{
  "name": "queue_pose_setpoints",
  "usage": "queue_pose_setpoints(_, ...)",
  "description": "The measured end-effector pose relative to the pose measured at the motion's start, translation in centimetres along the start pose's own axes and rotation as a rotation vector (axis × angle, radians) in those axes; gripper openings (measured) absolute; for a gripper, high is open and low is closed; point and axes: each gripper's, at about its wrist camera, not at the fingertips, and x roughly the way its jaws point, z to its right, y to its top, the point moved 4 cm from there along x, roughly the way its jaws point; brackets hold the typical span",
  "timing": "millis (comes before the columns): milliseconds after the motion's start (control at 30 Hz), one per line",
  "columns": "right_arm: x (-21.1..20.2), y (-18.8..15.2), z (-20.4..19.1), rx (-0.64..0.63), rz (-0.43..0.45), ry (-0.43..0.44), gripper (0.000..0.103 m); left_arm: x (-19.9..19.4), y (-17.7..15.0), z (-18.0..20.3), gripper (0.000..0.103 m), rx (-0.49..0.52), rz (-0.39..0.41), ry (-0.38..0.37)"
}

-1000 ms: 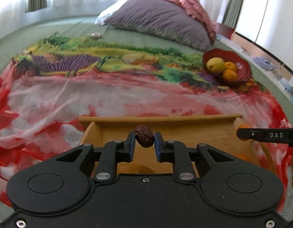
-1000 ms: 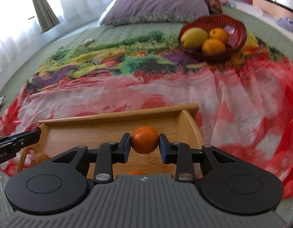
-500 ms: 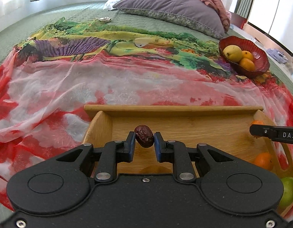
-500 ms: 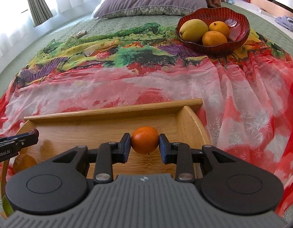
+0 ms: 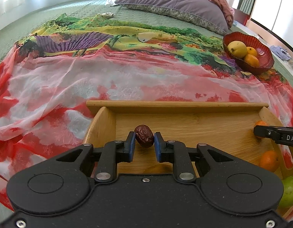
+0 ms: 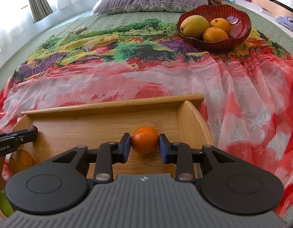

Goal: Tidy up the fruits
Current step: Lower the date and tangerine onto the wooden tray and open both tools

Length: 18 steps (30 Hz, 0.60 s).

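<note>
Up close, wrinkled dark-red date (image 5: 144, 136), smooth tangerine (image 6: 144, 142)

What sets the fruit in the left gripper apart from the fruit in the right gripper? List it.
Colour: the date in the left gripper is dark reddish brown; the tangerine in the right gripper is bright orange.
Skin: the date is wrinkled and glossy, the tangerine smoother with fine dimples.
Size and shape: the date is smaller and oval, the tangerine rounder, so the right jaws stand wider.
Shared: each is clamped between blue pads above the wooden tray.
</note>
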Motion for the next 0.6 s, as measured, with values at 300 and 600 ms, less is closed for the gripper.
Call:
queue_pose_setpoints(300, 0.01, 0.01, -0.02, -0.004, 0.000, 0.000, 0.037, 0.19, -0.02, -0.14, 0.020, -0.006, -0.004, 0.000)
queue_pose_setpoints(600, 0.00, -0.01, 0.07, 0.003, 0.000, 0.010, 0.049, 0.28, -0.14, -0.07, 0.028, -0.003, 0.001, 0.007)
